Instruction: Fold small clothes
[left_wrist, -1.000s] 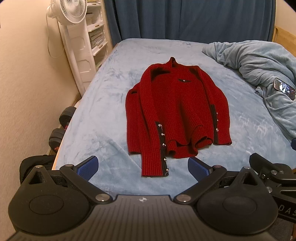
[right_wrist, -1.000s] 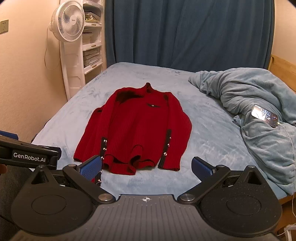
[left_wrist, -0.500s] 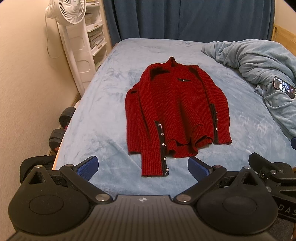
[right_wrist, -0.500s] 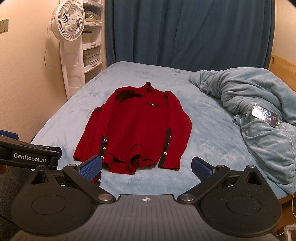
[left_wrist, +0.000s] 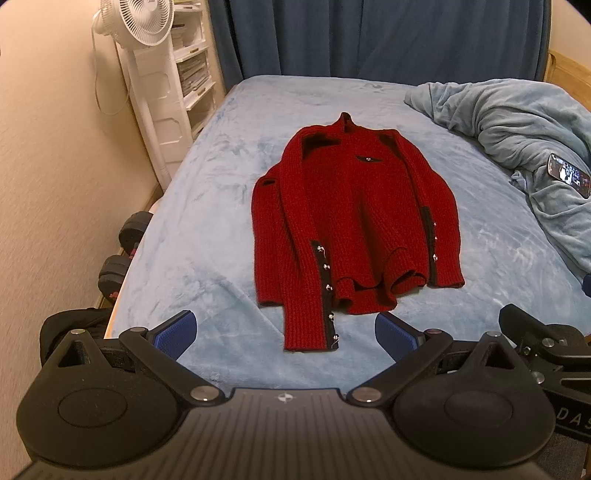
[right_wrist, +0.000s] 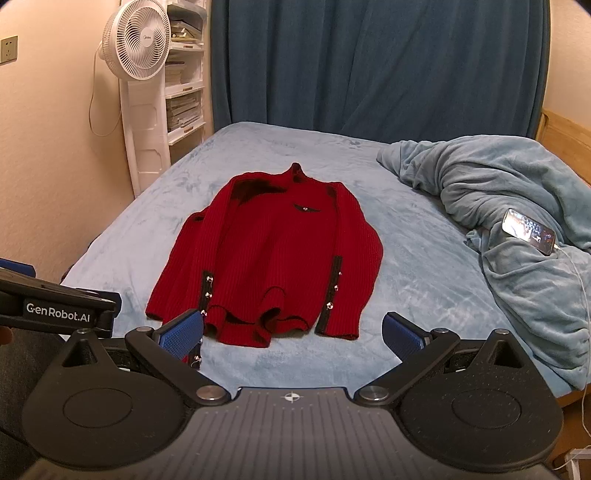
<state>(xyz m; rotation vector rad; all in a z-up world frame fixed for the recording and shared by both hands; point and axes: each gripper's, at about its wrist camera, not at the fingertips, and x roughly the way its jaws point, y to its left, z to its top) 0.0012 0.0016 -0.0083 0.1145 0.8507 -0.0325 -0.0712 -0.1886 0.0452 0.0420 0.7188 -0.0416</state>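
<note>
1. On the bed (left_wrist: 207, 206), covered in pale blue plush, I see a red knit cardigan (left_wrist: 354, 221) lying flat near the middle, collar pointing toward the dark blue curtain (right_wrist: 369, 62), hem toward me.
2. Its sleeves are laid down along the body; black bands with small metal snaps run near each cuff, and the near hem is slightly curled.
3. My left tongs (left_wrist: 284, 332) sit low at the near edge of the bed, blue pads spread wide apart, holding nothing. The end of the nearest sleeve lies between them in the left wrist view, but I cannot tell any contact.
4. My right tongs (right_wrist: 291, 332) are likewise spread apart and empty, just short of the cardigan's hem.
5. In the right wrist view, the body of the left unit shows at the left edge with white lettering reading "GenRobot.AI". In the left wrist view, the right unit shows only the letters "DAS" at the frame edge.
6. A crumpled pale blue blanket (right_wrist: 517, 221) is heaped on the right side of the bed, with a smartphone (right_wrist: 529, 230) resting on it, screen lit; its writing is too small to read.
7. A white standing fan (right_wrist: 135, 44) stands by the left wall beside white shelves (right_wrist: 184, 99); its hub badge is unreadable.
8. Black dumbbells (left_wrist: 125, 251) lie on the floor beside the bed.
</note>
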